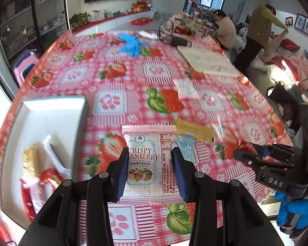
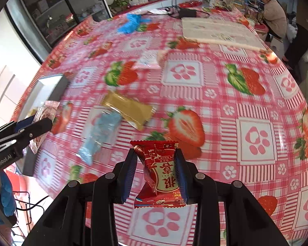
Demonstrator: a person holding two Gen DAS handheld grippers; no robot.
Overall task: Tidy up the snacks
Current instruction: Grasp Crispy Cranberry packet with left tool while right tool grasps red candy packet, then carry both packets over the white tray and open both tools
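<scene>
Gripping light, crinkly packets across their middles, the left gripper (image 1: 148,168) pinches a Crispy Cranberry packet (image 1: 147,164) between its pads, while the right gripper (image 2: 156,174) clamps a red snack packet (image 2: 159,174), twisted and slippery-looking.

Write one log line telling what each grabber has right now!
left gripper: shut on pink cranberry packet | right gripper: shut on red packet | white tray: some snacks inside

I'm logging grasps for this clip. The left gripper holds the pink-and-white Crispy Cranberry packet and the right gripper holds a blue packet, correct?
Not quite. The right gripper holds a red packet, as the right wrist view shows; the blue packet lies on the tablecloth. The left gripper does hold the Crispy Cranberry packet.
</scene>
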